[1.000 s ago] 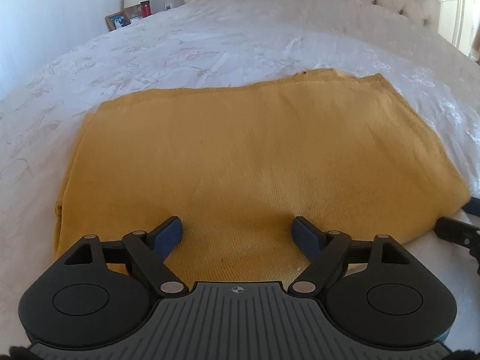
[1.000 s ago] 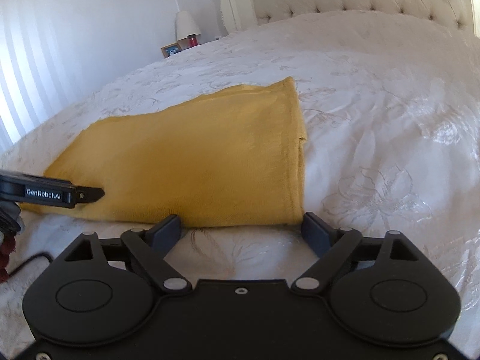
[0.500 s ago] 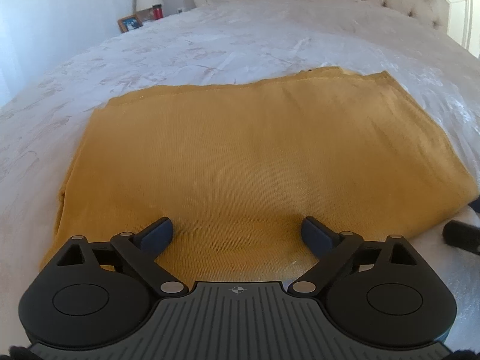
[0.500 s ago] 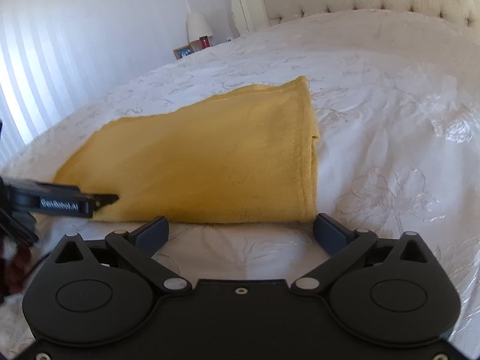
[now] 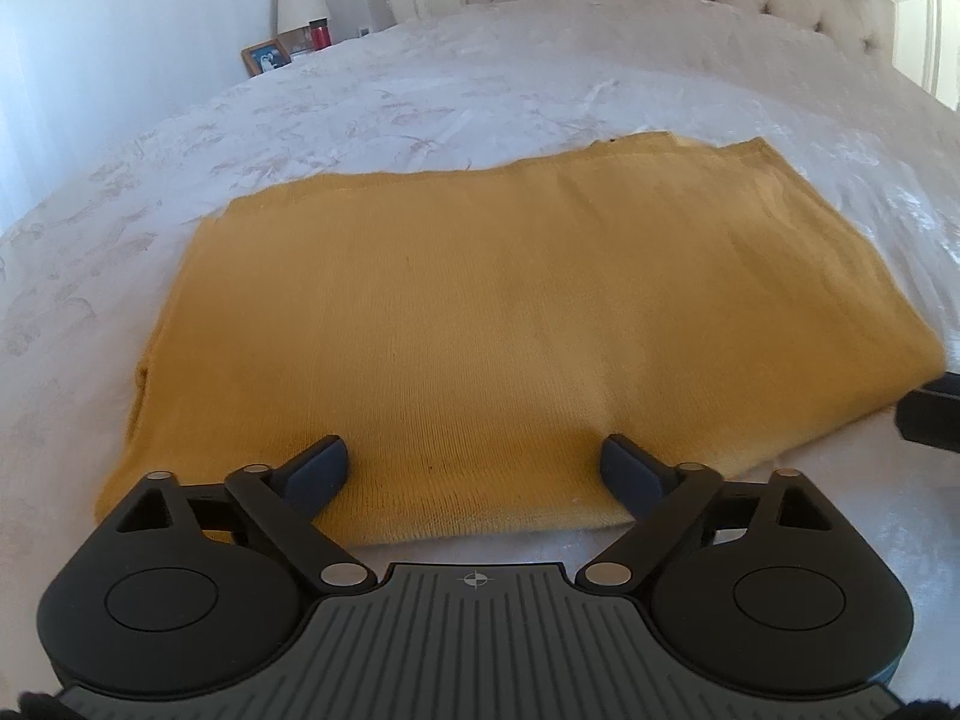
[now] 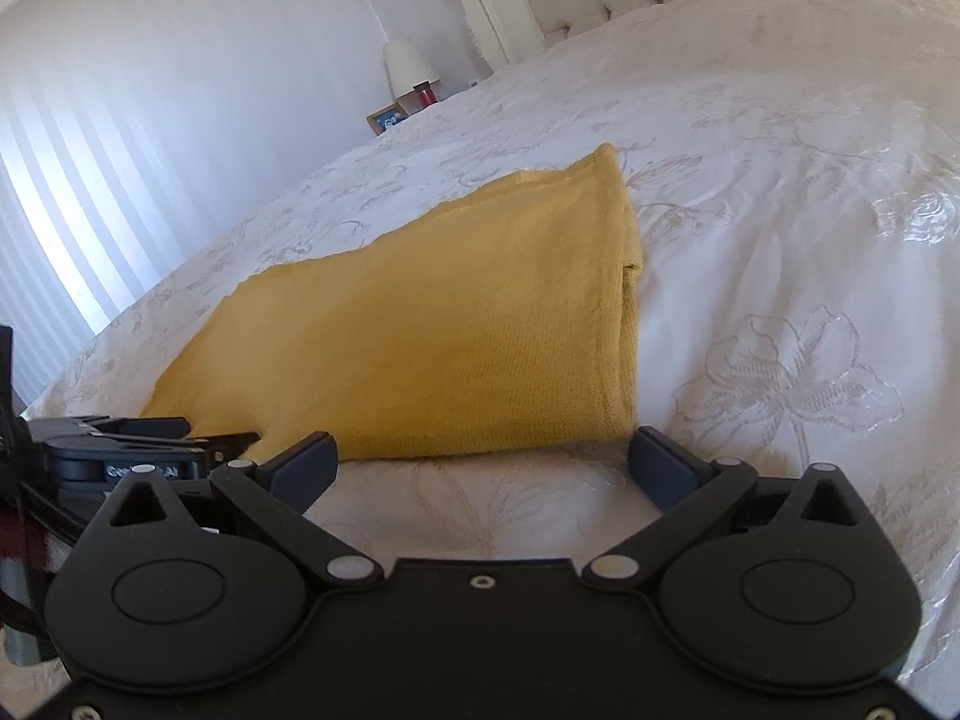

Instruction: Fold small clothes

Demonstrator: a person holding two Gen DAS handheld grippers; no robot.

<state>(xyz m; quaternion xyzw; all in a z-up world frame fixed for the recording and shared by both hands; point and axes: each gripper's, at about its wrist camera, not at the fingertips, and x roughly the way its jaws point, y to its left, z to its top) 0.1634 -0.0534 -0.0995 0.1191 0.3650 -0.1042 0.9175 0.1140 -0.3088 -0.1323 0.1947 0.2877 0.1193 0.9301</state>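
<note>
Mustard cloth point(image 5: 510, 324) folded flat on bed point(image 5: 420, 96), near edge between spread left tongs point(image 5: 474, 474), right tongs point(image 6: 483, 468) released, seemingly just short.

Left tongs point(image 5: 474, 468) and right tongs point(image 6: 483, 462) both gape wide.

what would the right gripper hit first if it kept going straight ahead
Probably the near edge of the yellow cloth lying on the bed. The right gripper is open just short of it, though how high it sits is unclear.
</note>
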